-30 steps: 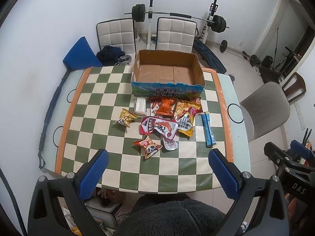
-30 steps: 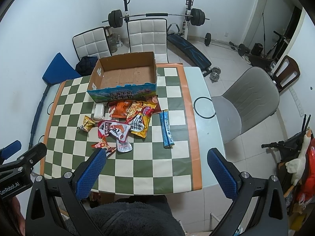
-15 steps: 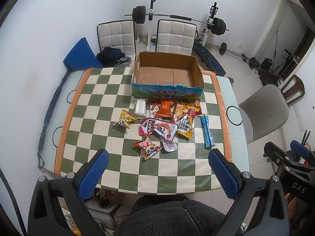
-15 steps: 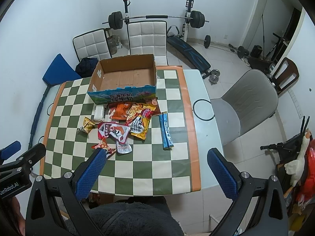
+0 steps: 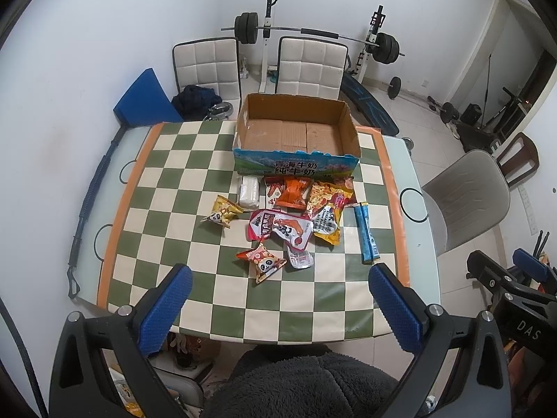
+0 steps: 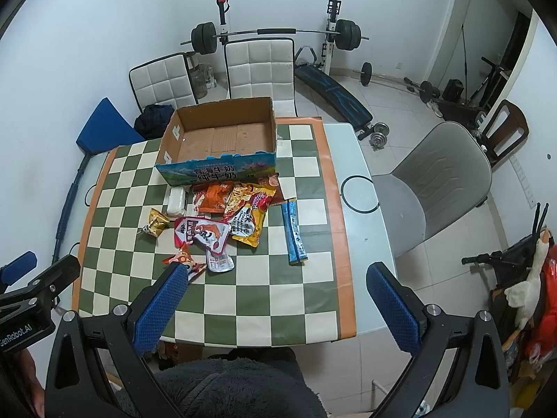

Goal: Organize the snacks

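Observation:
An empty cardboard box (image 5: 297, 132) (image 6: 222, 136) stands at the far side of the checked table (image 5: 195, 278). In front of it lie several snack packets: a white block (image 5: 249, 192), an orange pouch (image 5: 294, 193), a yellow bag (image 5: 327, 209), a red pouch (image 5: 278, 227), two small panda packets (image 5: 222, 211) (image 5: 261, 260) and a long blue stick pack (image 5: 365, 232) (image 6: 294, 232). My left gripper (image 5: 278, 303) hangs open high above the near table edge, nothing between its fingers. My right gripper (image 6: 278, 303) is open too, over the near right part of the table.
Two white padded chairs (image 5: 306, 66) and a barbell rack (image 5: 313, 35) stand behind the table. A grey chair (image 6: 435, 188) sits to the right. A blue cushion (image 5: 144, 99) is at the far left corner. A person's dark fleece sleeve (image 5: 296, 383) fills the bottom.
Both grippers have drifted slightly, so the table sits a little differently in each view. Nothing on the table has moved. Both stay open.

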`<state>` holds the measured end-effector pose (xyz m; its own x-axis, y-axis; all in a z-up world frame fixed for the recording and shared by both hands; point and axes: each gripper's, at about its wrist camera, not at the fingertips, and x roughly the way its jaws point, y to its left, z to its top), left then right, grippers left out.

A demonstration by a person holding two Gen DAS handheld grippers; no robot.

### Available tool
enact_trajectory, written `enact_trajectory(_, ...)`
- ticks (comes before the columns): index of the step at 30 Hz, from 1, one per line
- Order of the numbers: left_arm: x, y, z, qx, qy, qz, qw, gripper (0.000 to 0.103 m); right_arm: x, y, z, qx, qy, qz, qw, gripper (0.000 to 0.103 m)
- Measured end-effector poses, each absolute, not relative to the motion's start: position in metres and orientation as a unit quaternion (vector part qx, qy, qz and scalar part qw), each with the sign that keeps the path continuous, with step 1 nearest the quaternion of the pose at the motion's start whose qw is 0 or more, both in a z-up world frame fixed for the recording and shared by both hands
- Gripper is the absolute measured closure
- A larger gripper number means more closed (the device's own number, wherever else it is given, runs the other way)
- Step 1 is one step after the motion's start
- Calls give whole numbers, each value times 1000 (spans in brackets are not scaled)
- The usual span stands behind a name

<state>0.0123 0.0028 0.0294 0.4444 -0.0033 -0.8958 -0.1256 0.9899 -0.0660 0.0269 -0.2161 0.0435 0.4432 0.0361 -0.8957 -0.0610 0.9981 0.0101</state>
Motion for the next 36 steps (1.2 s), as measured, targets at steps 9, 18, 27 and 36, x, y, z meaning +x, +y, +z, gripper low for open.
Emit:
enact_trajectory(9, 13, 2, 31, -61, 525, 36, 848, 0, 27, -217, 44, -11, 525, 29, 850, 0)
enact_trajectory(18, 11, 3, 29, -62, 523, 36, 849, 0, 27, -217, 46, -10, 524, 30, 851, 0)
enact_trajectory(27, 12, 6, 28, -69, 525, 41, 847, 0, 31, -215, 46, -5, 527, 32, 849, 0)
enact_trajectory(36, 51, 71, -39, -118, 539, 132, 823, 0, 90, -201, -27, 53, 561, 74, 823, 0)
